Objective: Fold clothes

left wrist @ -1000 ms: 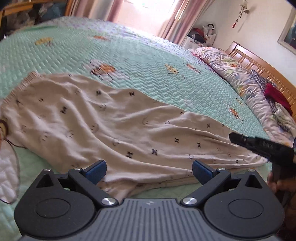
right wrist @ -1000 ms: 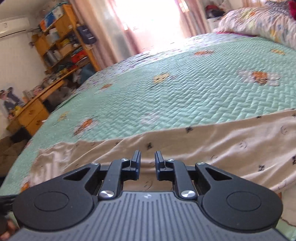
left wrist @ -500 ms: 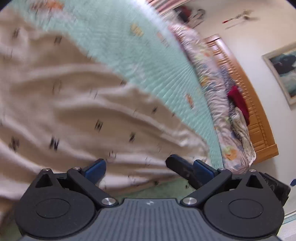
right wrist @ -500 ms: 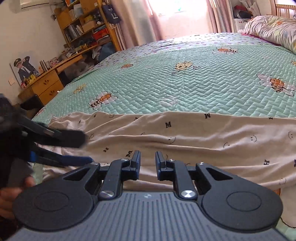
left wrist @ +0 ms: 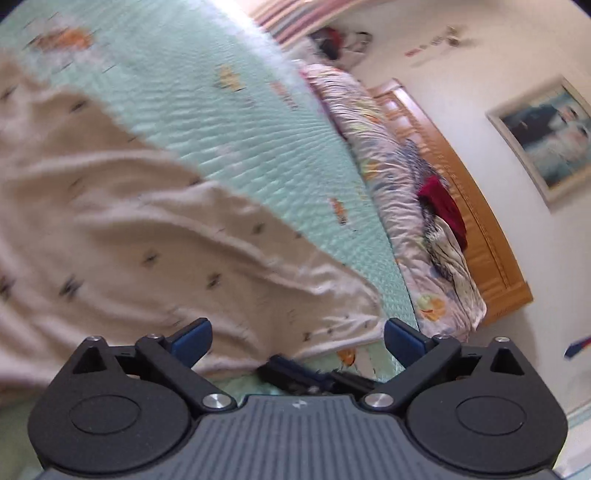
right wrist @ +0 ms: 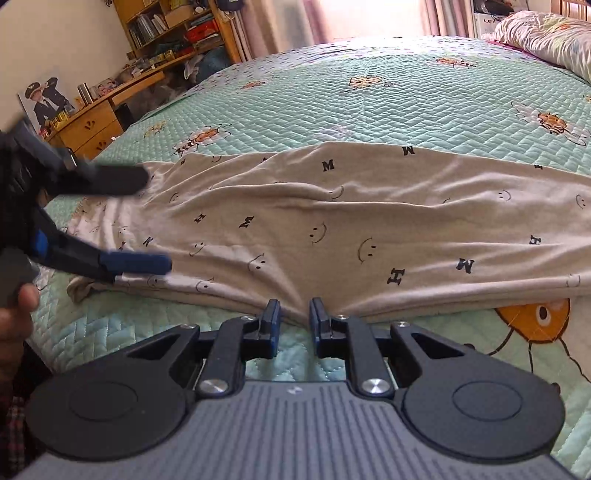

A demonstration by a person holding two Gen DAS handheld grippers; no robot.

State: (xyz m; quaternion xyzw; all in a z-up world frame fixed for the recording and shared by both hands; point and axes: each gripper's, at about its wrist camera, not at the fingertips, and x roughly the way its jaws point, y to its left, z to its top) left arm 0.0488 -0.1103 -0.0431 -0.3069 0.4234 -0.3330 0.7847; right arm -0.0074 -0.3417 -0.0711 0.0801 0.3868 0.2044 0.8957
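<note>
A beige garment printed with letters and smiley faces lies spread lengthwise on the green quilted bed. My right gripper sits at the garment's near hem. A narrow gap shows between its pads, and no cloth is pinched there. My left gripper hovers wide open over the garment's left end, held by a hand. In the left wrist view the garment is blurred. There the left gripper is spread over its end, with the right gripper's fingers dark just below.
A floral duvet and red clothing are heaped along the wooden headboard. A framed picture hangs on the wall. A wooden desk and bookshelves stand past the bed's far left corner.
My left gripper has swung across the garment to its end and now appears at the left of the right wrist view. My right gripper has dipped toward the near hem.
</note>
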